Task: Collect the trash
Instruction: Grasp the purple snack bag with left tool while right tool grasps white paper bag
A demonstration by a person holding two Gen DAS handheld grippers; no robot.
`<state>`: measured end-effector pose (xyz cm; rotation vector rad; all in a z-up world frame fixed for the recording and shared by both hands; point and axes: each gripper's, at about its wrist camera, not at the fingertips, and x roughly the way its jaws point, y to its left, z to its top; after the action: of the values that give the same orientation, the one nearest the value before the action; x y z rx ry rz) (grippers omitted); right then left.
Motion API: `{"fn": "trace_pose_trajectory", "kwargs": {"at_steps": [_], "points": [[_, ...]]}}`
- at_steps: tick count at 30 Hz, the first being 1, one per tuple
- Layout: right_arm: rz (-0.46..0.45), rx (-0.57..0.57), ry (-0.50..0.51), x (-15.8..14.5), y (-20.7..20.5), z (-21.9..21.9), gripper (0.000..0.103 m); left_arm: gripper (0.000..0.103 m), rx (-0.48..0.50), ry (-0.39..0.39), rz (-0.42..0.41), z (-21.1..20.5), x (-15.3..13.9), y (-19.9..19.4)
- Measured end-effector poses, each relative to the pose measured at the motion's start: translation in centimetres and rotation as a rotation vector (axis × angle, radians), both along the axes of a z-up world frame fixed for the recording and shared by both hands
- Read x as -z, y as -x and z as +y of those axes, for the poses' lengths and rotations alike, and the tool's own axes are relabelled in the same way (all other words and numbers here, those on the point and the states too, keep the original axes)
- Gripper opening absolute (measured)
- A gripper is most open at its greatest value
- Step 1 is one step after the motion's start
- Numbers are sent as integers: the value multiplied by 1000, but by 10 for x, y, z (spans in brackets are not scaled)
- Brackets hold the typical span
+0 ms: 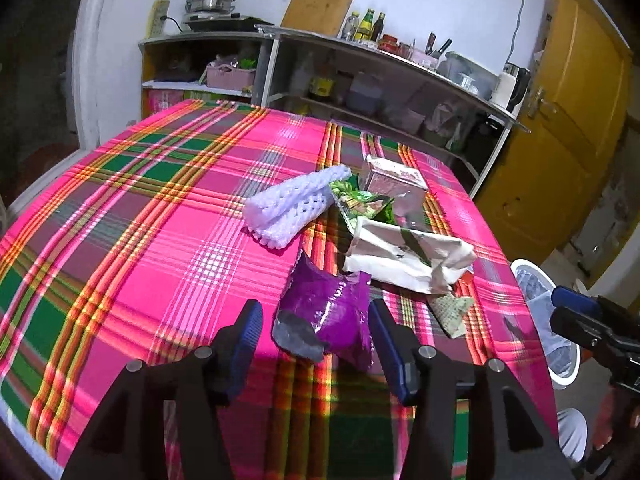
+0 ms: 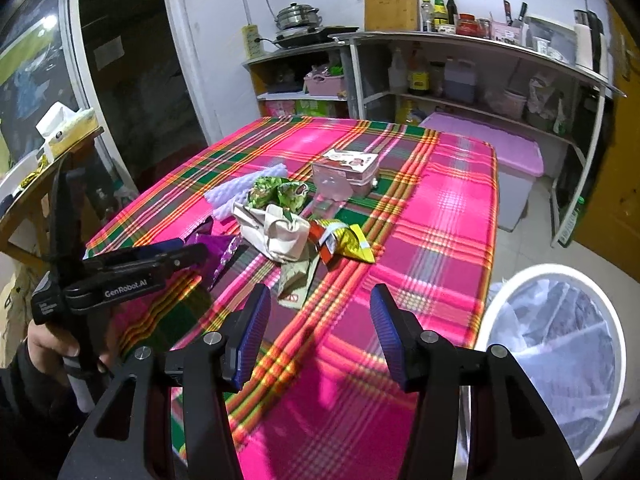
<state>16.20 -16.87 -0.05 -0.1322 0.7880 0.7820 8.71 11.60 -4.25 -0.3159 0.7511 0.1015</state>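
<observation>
A heap of trash lies on the pink plaid tablecloth (image 1: 160, 220). My left gripper (image 1: 316, 334) is open, and a crumpled purple wrapper (image 1: 324, 312) lies on the cloth between its fingers, not squeezed. Beyond it are a white foam net (image 1: 288, 208), a green wrapper (image 1: 360, 204), a silvery pink box (image 1: 394, 184) and a crumpled white paper bag (image 1: 404, 260). My right gripper (image 2: 320, 320) is open with nothing between its fingers, above the cloth short of a pale wrapper (image 2: 296, 280) and a yellow-red wrapper (image 2: 344, 240). The left gripper (image 2: 188, 250) also shows at the left of the right wrist view.
A white bin (image 2: 492, 300) with a clear liner stands on the floor by the table's right edge. Shelves (image 2: 460, 44) with bottles, pots and a cutting board line the far wall. A lilac storage box (image 2: 500, 148) sits behind the table. A hand (image 2: 48, 344) holds the left gripper.
</observation>
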Motion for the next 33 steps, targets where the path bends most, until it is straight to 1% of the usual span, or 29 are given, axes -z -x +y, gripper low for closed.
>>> {"fn": "trace_pose_trajectory", "kwargs": {"at_steps": [2, 3, 4, 6, 11, 13, 19, 25, 26, 27, 28, 29, 33], "points": [[-4, -15, 10, 1, -6, 9, 54, 55, 8, 5, 8, 1, 2, -6], [-7, -24, 14, 2, -9, 13, 60, 55, 11, 7, 18, 1, 4, -10], [-11, -34, 18, 2, -12, 18, 63, 55, 11, 8, 28, 2, 6, -13], [-18, -51, 26, 4, -17, 27, 63, 55, 13, 3, 47, 2, 9, -19], [-33, -95, 66, 12, -31, 49, 63, 54, 20, -15, 44, 0, 11, -23], [-39, -113, 82, 14, -36, 57, 63, 46, 18, -16, 42, 1, 11, -23], [-36, -148, 119, 23, -47, 76, 63, 45, 21, 13, 23, 6, 11, -18], [-20, -172, 128, 25, -49, 88, 63, 45, 1, 19, 7, 14, 8, -9], [-14, -172, 125, 25, -49, 89, 61, 45, -1, 20, 5, 16, 8, -8], [-8, -177, 120, 25, -49, 90, 58, 45, -4, 22, 4, 17, 8, -7], [-2, -180, 120, 25, -48, 91, 48, 45, -6, 23, 4, 19, 8, -6], [1, -179, 126, 25, -47, 91, 42, 45, -7, 24, 4, 19, 8, -5], [4, -176, 125, 25, -40, 89, 41, 45, -12, 27, 1, 21, 7, 0]]}}
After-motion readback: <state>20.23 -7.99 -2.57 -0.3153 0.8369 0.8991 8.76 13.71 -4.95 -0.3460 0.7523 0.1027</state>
